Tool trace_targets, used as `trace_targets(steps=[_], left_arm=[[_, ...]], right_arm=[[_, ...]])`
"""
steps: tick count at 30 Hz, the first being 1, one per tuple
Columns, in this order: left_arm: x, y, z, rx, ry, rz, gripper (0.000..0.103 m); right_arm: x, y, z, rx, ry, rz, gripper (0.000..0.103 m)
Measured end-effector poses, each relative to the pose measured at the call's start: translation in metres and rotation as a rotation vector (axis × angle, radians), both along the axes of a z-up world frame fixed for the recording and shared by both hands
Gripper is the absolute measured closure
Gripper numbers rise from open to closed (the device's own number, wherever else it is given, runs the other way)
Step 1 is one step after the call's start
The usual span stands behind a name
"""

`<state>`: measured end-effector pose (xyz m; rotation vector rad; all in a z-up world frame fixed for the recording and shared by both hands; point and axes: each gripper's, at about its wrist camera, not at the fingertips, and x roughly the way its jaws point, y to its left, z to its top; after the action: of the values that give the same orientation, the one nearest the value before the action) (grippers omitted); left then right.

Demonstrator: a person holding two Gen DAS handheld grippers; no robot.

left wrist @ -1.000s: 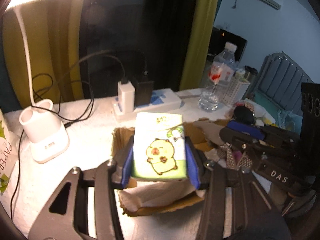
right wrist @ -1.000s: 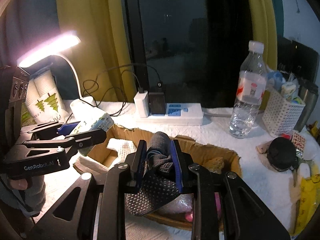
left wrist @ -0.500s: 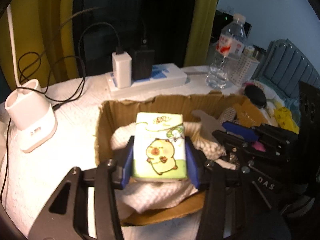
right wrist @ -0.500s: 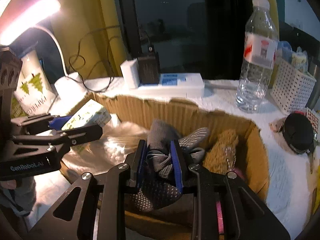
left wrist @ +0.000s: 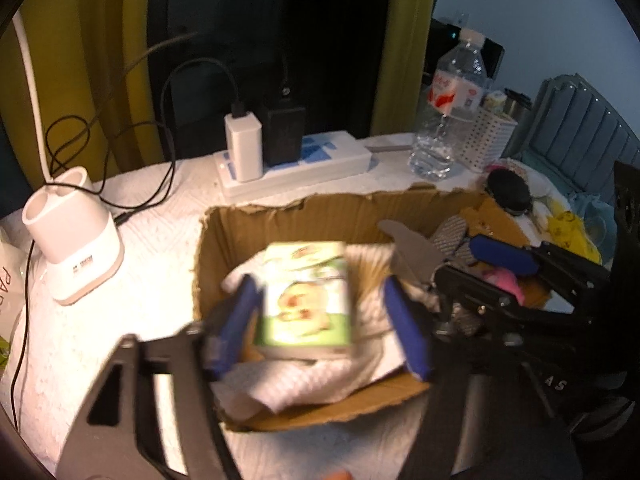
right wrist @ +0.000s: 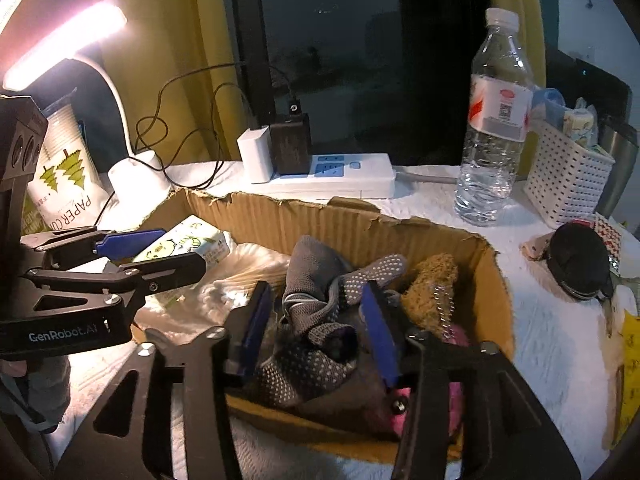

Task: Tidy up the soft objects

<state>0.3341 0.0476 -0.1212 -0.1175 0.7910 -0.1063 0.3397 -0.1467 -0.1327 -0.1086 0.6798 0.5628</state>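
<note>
A torn cardboard box (left wrist: 280, 216) (right wrist: 320, 216) sits on the white table. My left gripper (left wrist: 320, 320) is open over its left half; the green tissue pack (left wrist: 306, 300) (right wrist: 188, 244) lies between the spread pads on a white towel (left wrist: 320, 368). My right gripper (right wrist: 316, 328) is open over the right half; the grey dotted socks (right wrist: 316, 284) lie loose between its pads. A brown plush (right wrist: 430, 284) and a pink item (right wrist: 454, 340) lie beside them.
Behind the box stand a white power strip with chargers (right wrist: 332, 176), a water bottle (right wrist: 496, 132) and a white basket (right wrist: 568, 176). A lamp base (left wrist: 72, 252) and paper cup bag (right wrist: 64, 176) stand left. A black pouch (right wrist: 580, 264) lies right.
Both grippers came down into the box and opened. The tissue pack dropped onto the towel and the socks were let go in the right half.
</note>
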Motion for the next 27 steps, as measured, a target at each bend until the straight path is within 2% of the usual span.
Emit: trace_targets(steps=[12, 19, 23, 27], left_arm=[[-0.033, -0.010, 0.027, 0.015, -0.079, -0.003, 0.027], [-0.055, -0.015, 0.034, 0.007, -0.097, -0.001, 0.026], [-0.069, -0.022, 0.039, 0.003, -0.111, -0.004, 0.026], [-0.087, -0.029, 0.046, -0.003, -0.138, -0.009, 0.026]], right_arm=[[-0.027, -0.023, 0.021, -0.003, -0.032, -0.050, 0.045], [-0.048, -0.039, 0.030, 0.010, -0.049, -0.080, 0.043], [-0.063, -0.047, 0.035, 0.015, -0.058, -0.087, 0.036], [-0.077, -0.053, 0.039, 0.019, -0.069, -0.098, 0.034]])
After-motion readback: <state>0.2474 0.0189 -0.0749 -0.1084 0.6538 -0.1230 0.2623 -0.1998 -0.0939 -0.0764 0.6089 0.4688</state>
